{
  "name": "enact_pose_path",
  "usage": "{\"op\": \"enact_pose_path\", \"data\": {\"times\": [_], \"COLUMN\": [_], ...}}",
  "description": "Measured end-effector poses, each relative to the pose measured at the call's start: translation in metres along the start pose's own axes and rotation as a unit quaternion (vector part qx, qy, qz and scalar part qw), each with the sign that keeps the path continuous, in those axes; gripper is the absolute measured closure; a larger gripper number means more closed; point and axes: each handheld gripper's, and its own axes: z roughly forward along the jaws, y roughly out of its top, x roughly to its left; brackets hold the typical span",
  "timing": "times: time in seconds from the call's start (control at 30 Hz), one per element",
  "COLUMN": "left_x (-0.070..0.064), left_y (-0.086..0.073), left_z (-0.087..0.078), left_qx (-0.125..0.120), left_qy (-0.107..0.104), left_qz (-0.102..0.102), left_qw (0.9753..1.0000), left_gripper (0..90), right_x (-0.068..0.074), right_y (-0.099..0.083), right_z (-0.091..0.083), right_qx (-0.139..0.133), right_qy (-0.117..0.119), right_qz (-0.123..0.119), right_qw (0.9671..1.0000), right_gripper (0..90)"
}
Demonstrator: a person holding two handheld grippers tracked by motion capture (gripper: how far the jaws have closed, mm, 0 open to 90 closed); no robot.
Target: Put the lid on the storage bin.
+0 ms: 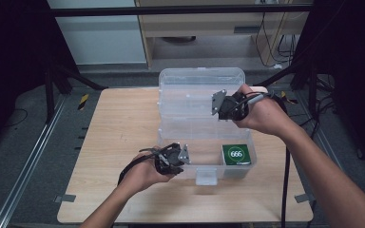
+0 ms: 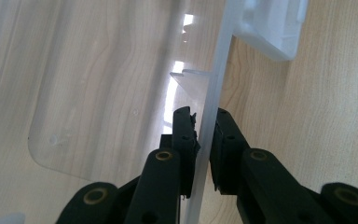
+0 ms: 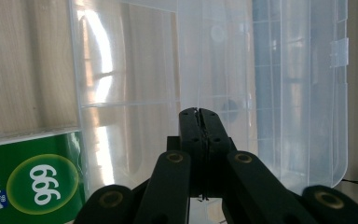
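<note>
A: Middle of the wooden table (image 1: 119,142), toward the far edge: 1 clear plastic box (image 1: 204,135), lid (image 1: 200,88) swung up and back.

B: Looks light, stiff and thin-walled. Slick too, probably, so best gripped over a rim or wall, not a flat face. Likely to slide on the wood unless pinned.

A: Hence the left gripper (image 2: 206,140) at the near front wall (image 2: 210,121), 1 jaw inside, 1 outside, pinched on the sheet. Moulded latch (image 2: 272,28) further along the same wall.

B: Right gripper (image 3: 199,126)?

A: Raised by the lid, jaws pressed together, seemingly on a thin clear edge between them; hard to tell on what. Seen from above, sits at the lid's right side (image 1: 228,105).

B: Inside the box?

A: Moulded dividers, glossy and see-through. In the near right compartment, 1 green carton (image 1: 236,154) printed "666", flat-sided and square. Carton probably light as well.
</note>
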Motion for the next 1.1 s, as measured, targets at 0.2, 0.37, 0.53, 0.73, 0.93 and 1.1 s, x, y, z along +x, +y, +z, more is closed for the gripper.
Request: {"op": "enact_pose_path", "data": {"times": [0.2,0.37,0.53,0.73,0.93,1.1], "left_x": [-0.001,-0.001,-0.002,-0.003,-0.004,-0.005], "left_y": [0.000,0.000,0.000,0.000,0.001,0.001], "left_z": [0.000,0.001,0.001,0.002,0.002,0.002], "left_qx": [0.000,0.000,-0.001,-0.006,-0.006,-0.006], "left_qy": [0.002,0.003,0.005,0.008,0.012,0.013], "left_qz": [-0.003,-0.003,-0.004,-0.010,-0.011,-0.012], "left_qw": [1.0000,1.0000,1.0000,0.9999,0.9998,0.9998], "left_gripper": [80.8,80.7,80.5,80.2,79.9,79.8], "right_x": [0.002,0.005,0.010,0.015,0.019,0.023], "right_y": [0.001,0.000,-0.001,-0.003,-0.004,-0.005], "right_z": [-0.002,-0.004,-0.007,-0.011,-0.014,-0.016], "right_qx": [-0.001,-0.004,-0.009,-0.014,-0.018,-0.019], "right_qy": [0.003,0.003,0.000,0.000,0.000,-0.001], "right_qz": [-0.002,-0.003,-0.005,-0.006,-0.008,-0.007], "right_qw": [1.0000,1.0000,0.9999,0.9999,0.9998,0.9998], "right_gripper": [90.0,90.0,90.0,90.0,90.0,90.0]}}
